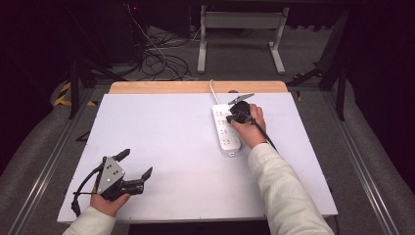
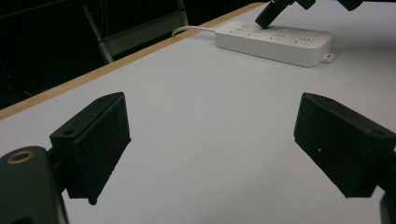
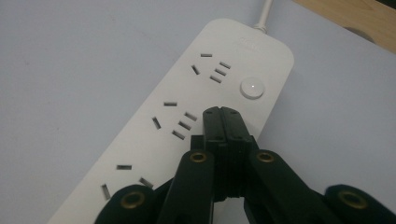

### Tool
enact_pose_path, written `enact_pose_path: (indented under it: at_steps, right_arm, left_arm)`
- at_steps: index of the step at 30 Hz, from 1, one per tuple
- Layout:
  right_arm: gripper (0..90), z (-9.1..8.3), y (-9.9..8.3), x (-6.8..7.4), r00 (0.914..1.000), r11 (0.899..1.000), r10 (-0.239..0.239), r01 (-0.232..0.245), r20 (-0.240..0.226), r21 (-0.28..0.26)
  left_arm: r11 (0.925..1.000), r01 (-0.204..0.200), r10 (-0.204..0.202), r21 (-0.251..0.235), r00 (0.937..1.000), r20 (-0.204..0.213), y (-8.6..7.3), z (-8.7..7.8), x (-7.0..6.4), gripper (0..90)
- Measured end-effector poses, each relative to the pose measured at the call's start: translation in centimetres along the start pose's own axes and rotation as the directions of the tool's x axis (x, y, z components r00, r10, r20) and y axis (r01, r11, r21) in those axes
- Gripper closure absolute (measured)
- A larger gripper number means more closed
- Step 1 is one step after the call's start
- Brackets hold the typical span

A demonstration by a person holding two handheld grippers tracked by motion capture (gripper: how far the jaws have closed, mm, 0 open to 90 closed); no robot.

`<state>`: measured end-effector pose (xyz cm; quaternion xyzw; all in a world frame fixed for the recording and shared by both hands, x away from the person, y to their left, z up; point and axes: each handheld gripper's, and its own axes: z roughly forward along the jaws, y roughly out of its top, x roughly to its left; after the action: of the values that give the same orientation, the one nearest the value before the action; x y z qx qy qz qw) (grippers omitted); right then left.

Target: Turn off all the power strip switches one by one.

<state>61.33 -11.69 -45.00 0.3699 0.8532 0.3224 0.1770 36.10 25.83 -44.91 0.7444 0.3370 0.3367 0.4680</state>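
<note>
A white power strip (image 1: 226, 128) lies on the white table, its white cable running off the far edge. In the right gripper view the power strip (image 3: 187, 107) shows several socket groups and a round button (image 3: 251, 88) with a small lit dot. My right gripper (image 3: 222, 113) is shut with nothing between its jaws, its tips just above the strip short of the button. In the high view the right gripper (image 1: 230, 117) sits over the strip's far half. My left gripper (image 1: 136, 163) is open at the near left; its jaws frame bare table in the left gripper view (image 2: 212, 140).
The white table (image 1: 161, 137) has a wooden strip (image 1: 195, 87) along its far edge. Beyond it stand a metal frame (image 1: 240, 29) and loose cables (image 1: 156, 54) on the floor. The power strip (image 2: 275, 39) and the other gripper's tip show far off in the left gripper view.
</note>
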Motion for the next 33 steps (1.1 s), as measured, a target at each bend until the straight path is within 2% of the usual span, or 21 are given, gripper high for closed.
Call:
enact_pose_path:
  at_steps: [9,21,22,23,24,26,28,33]
  right_arm:
    - [90.0,0.0,0.0,-0.2,0.9993,0.999,0.035,-0.035,-0.016,0.005]
    - [90.0,0.0,0.0,0.0,0.9979,0.998,0.065,-0.065,0.0,0.006]
    - [90.0,-0.1,0.1,0.0,0.9985,0.998,0.055,-0.055,0.0,-0.023]
    - [90.0,-0.4,0.2,0.1,0.9995,0.999,0.029,-0.029,0.013,-0.015]
    - [90.0,-0.7,0.3,0.2,0.9996,0.998,0.028,-0.028,0.008,-0.05]
    - [90.0,-1.7,0.7,0.5,1.0,0.993,0.01,-0.01,0.0,-0.121]
    - [90.0,-2.4,1.2,0.8,1.0,0.986,-0.008,0.007,0.0,-0.165]
    - [90.0,-3.0,1.3,0.0,0.9999,0.985,0.015,-0.016,-0.005,-0.172]
  left_arm:
    - [1.0,-0.001,0.001,0.001,1.0,0.0,0.0,0.0,0.0,11.3]
    - [1.0,-0.007,0.007,0.002,1.0,-0.003,0.0,0.0,0.1,11.3]
    - [1.0,0.003,-0.003,0.001,1.0,0.0,0.0,0.0,0.0,11.3]
    - [1.0,0.003,-0.003,0.002,1.0,0.0,0.0,0.0,0.1,11.3]
    - [1.0,0.004,-0.004,0.002,1.0,0.0,0.0,0.0,0.1,11.3]
    - [1.0,0.006,-0.006,0.003,1.0,-0.001,-0.1,0.0,0.2,11.3]
    - [1.0,0.005,-0.005,0.003,1.0,-0.001,0.0,0.1,0.1,11.3]
    - [1.0,0.005,-0.005,0.002,1.0,0.0,0.0,0.1,0.0,11.3]
